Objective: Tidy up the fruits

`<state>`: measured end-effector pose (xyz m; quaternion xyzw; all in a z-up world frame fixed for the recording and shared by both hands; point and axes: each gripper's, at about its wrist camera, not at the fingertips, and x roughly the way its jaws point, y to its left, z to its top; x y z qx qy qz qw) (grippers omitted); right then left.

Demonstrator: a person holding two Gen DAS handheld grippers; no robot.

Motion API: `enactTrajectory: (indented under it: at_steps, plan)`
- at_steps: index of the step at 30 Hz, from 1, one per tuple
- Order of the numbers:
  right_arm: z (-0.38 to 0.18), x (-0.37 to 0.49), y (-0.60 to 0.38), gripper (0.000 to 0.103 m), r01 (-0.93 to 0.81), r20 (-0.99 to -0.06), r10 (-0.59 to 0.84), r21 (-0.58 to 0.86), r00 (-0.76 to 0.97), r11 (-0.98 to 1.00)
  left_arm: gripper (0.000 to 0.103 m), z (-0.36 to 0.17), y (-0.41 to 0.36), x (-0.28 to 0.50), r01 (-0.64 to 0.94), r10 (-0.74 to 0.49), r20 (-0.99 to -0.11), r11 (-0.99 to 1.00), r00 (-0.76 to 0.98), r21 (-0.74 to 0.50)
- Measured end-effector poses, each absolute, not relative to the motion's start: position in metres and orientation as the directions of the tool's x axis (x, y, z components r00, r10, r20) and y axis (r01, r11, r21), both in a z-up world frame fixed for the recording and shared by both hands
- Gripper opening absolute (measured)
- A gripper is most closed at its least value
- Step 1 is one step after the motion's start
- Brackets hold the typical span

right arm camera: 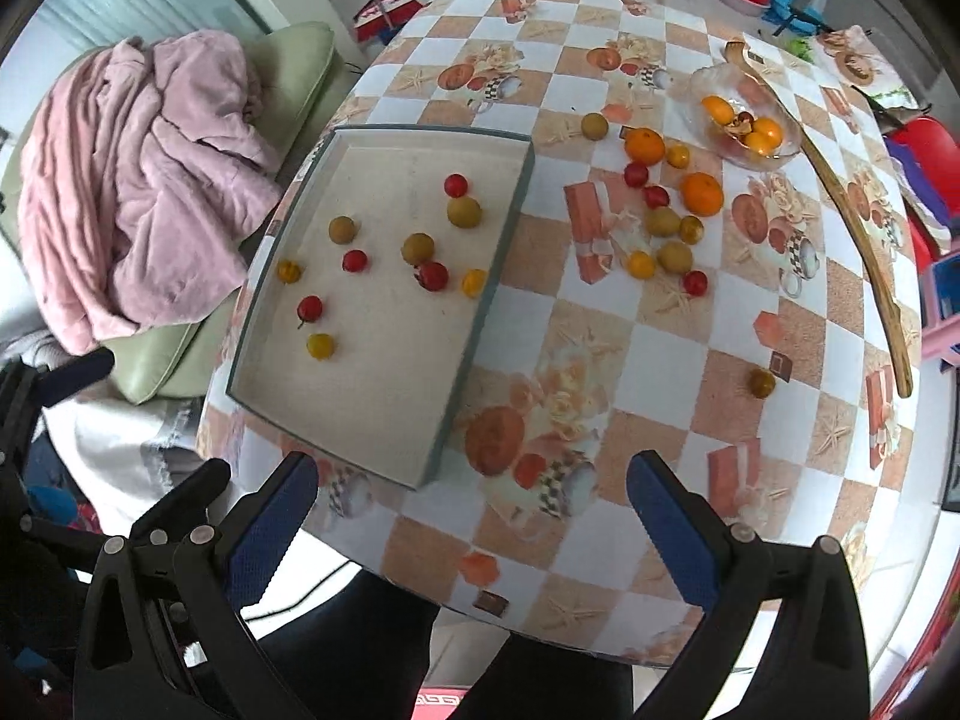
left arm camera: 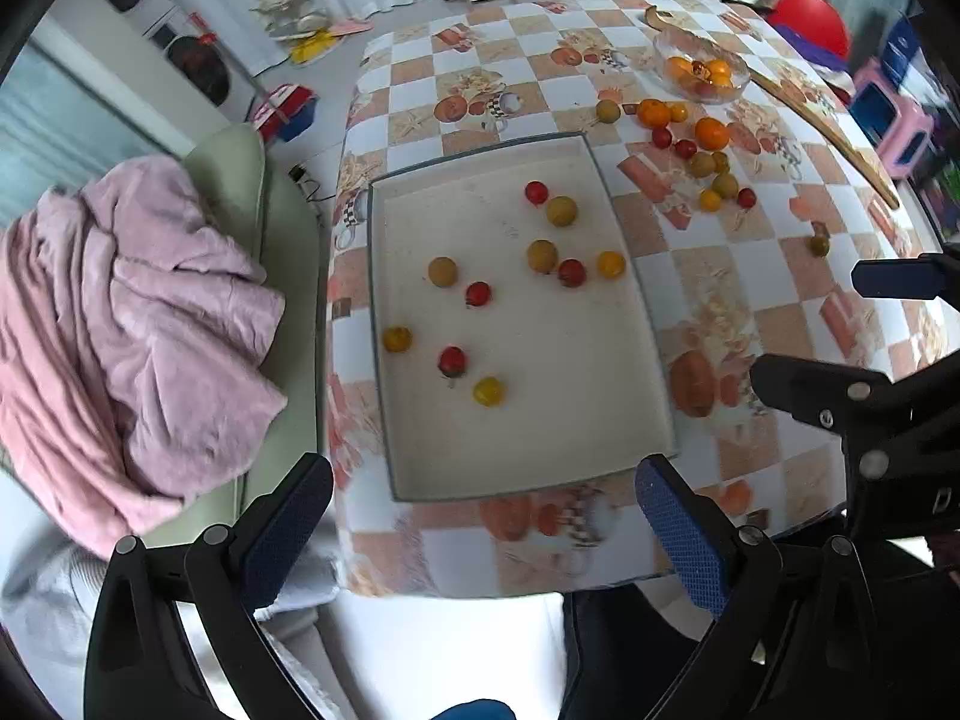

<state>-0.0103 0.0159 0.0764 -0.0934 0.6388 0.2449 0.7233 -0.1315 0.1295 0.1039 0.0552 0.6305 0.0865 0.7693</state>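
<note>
Both grippers, left (left arm camera: 483,531) and right (right arm camera: 474,531), hang wide and empty at the table's (right arm camera: 636,360) near edge. Ahead of the right gripper loose fruits (right arm camera: 663,222) lie scattered; ahead-left sits the tray (right arm camera: 462,354). Round fruit could roll away if nudged.

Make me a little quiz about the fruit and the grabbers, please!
1. True or false: the tray holds some small fruits.
2. Where are the two big oranges? A) in the tray B) on the table C) in the left gripper
3. Fill in: the right gripper is ____ and holds nothing.

Key: 1 true; 2 B; 3 open.
</note>
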Motion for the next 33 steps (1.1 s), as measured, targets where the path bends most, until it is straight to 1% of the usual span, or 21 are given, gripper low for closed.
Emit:
enactTrajectory:
  at_steps: [4, 9, 17, 24, 28, 33]
  plan:
    - [0.08, -0.012, 0.038, 0.103, -0.474, -0.979, 0.179, 0.112, 0.098, 0.873, 0.101, 0.095, 0.157, -0.122, -0.048, 0.174, -0.967, 0.985, 0.187, 0.168]
    - [0.088, -0.006, 0.053, 0.103, -0.458, -0.983, 0.124, 0.05, 0.133, 0.888, 0.101, 0.087, 0.173, -0.116, -0.04, 0.125, -0.973, 0.992, 0.195, 0.119]
    - [0.066, -0.009, 0.064, 0.103, -0.419, -0.991, 0.041, -0.017, 0.13, 0.908, 0.101, 0.055, 0.181, -0.116, -0.002, 0.076, -0.985, 0.997, 0.157, 0.077]
    - [0.029, -0.011, 0.066, 0.103, -0.354, -0.995, 0.025, -0.011, 0.098, 0.935, 0.101, 0.017, 0.179, -0.112, -0.001, 0.075, -0.99, 0.997, 0.117, 0.075]
    - [0.011, -0.01, 0.067, 0.103, -0.315, -0.997, 0.026, 0.001, 0.077, 0.949, 0.101, 0.007, 0.176, -0.113, 0.012, 0.085, -0.99, 0.996, 0.116, 0.087]
    - [-0.001, -0.011, 0.069, 0.103, -0.309, -0.999, 0.006, -0.011, 0.054, 0.951, 0.101, 0.0, 0.171, -0.114, 0.019, 0.086, -0.991, 0.996, 0.107, 0.088]
